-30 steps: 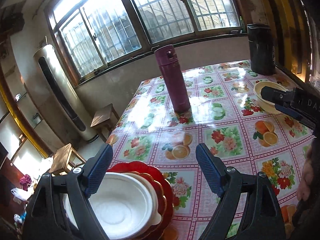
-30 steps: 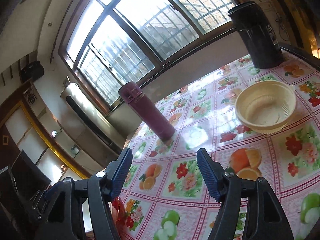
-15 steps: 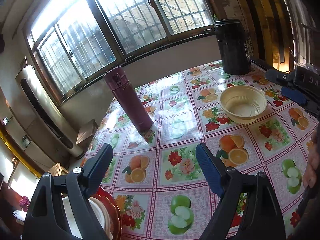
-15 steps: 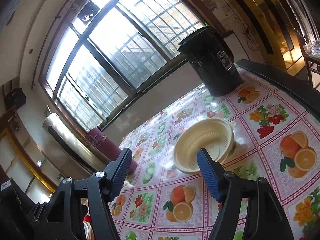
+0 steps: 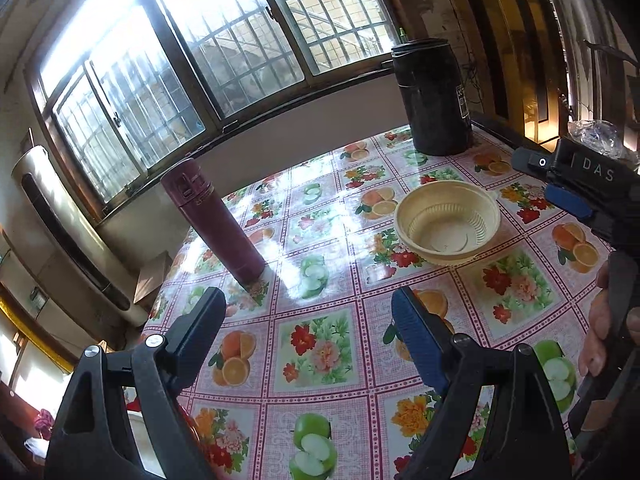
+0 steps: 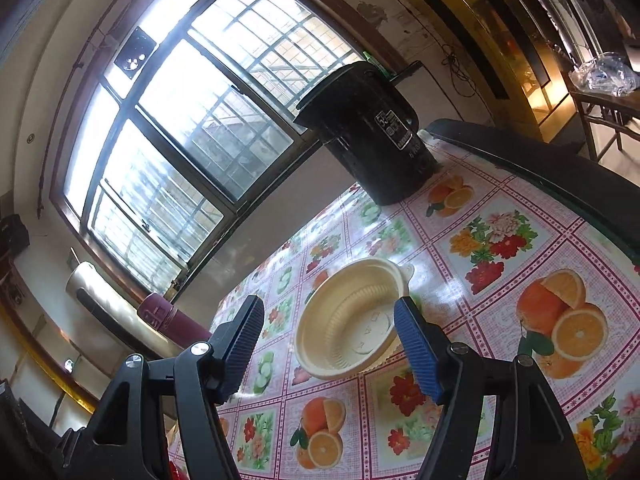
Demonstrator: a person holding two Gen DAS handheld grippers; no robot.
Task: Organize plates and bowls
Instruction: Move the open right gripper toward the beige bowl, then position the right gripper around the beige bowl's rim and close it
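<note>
Tongs: right tongs [image 6: 328, 344] released astride the cream bowl [image 6: 352, 332] mid-desk for pickup, left tongs [image 5: 308, 320] released, empty, clear

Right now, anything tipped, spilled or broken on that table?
Nothing stands out. The cream bowl sits upright and empty on the tablecloth, away from the maroon flask and the black canister, both standing. No spill or damage shows. Both grippers, left gripper and right gripper, are open and empty.

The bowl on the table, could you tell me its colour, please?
Pale cream-yellow bowl, clearest in the left wrist view.
</note>
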